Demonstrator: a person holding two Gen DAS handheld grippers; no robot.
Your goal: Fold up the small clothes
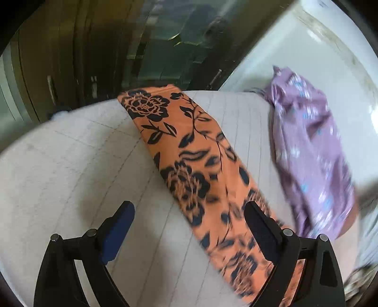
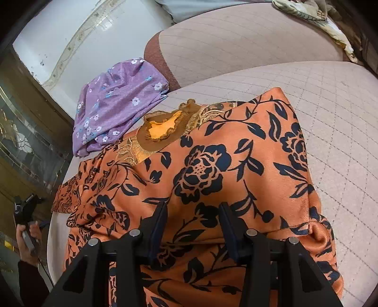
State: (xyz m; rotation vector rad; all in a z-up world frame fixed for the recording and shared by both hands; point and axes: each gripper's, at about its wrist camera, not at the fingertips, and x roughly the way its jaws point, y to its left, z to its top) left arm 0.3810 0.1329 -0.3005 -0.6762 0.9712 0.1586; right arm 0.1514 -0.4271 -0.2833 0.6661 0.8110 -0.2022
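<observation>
An orange garment with dark floral print (image 2: 212, 170) lies spread on a pale quilted cushion (image 2: 342, 122); its brown lace neckline (image 2: 165, 127) faces the far side. In the left wrist view the garment (image 1: 189, 151) runs as a long strip across the cushion. My left gripper (image 1: 189, 210) is open above the cushion (image 1: 70, 165), its right finger over the orange fabric, holding nothing. It also shows at the far left of the right wrist view (image 2: 23, 207), held in a hand. My right gripper (image 2: 192, 212) is open just above the orange garment, holding nothing.
A purple flowered garment (image 2: 118, 106) lies bunched at the cushion's far left edge; it also shows in the left wrist view (image 1: 307, 141). A second quilted cushion (image 2: 236, 42) lies behind. A white tiled floor (image 2: 70, 30) and a dark glass-fronted cabinet (image 2: 23, 141) lie beyond. Patterned cloth (image 2: 319, 19) lies top right.
</observation>
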